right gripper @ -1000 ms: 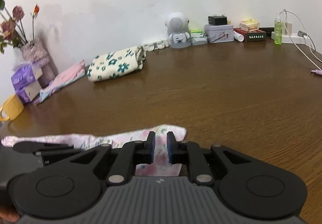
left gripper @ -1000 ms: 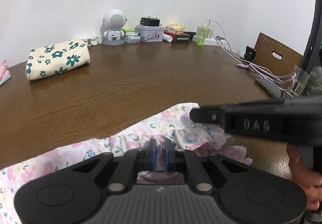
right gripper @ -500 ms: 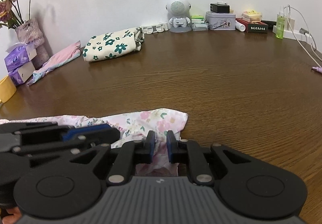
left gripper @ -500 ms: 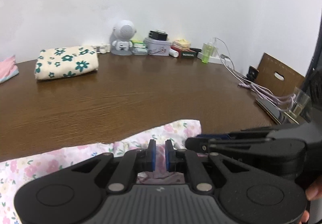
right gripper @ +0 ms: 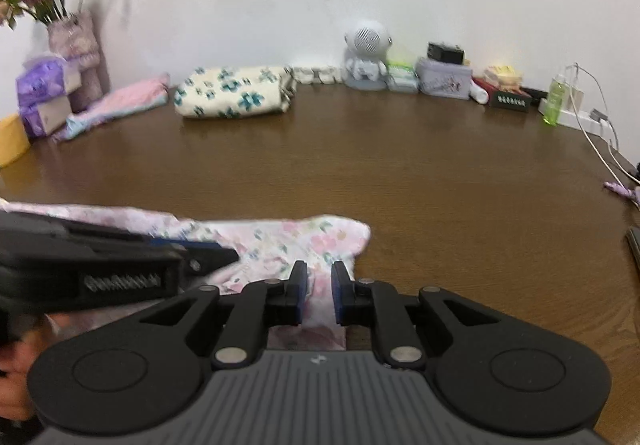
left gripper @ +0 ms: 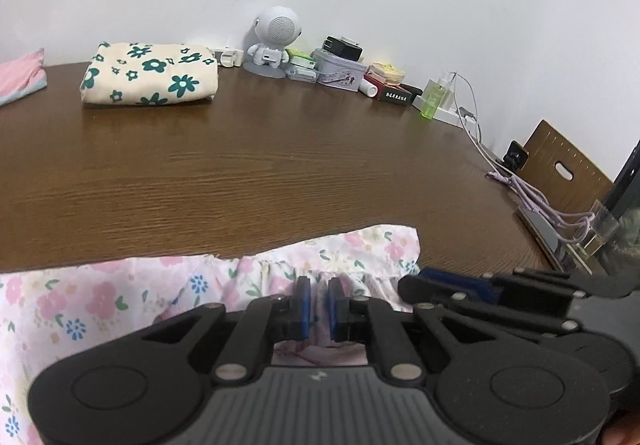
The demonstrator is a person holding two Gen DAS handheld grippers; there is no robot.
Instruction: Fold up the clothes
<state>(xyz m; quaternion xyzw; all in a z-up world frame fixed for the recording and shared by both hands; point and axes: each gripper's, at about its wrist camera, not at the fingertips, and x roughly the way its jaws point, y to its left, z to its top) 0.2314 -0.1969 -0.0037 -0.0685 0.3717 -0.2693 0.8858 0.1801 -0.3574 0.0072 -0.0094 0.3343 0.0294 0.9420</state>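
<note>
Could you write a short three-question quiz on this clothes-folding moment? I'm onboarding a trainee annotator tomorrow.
1. True or false: the left gripper is clamped on the pink floral garment.
2. Which lies nearest the robot-shaped speaker? A) yellow mug B) folded cream cloth with green flowers C) green bottle
3. Fill in: the right gripper grips the garment near its ____ on the wooden table.

Key: 1 true; 2 B; 3 corner.

Two hand-held grippers (left gripper: 318, 297) (right gripper: 318, 281), three garments (left gripper: 120, 297) (left gripper: 150, 75) (left gripper: 20, 79), one robot speaker (left gripper: 274, 41), one green bottle (left gripper: 432, 101)
</note>
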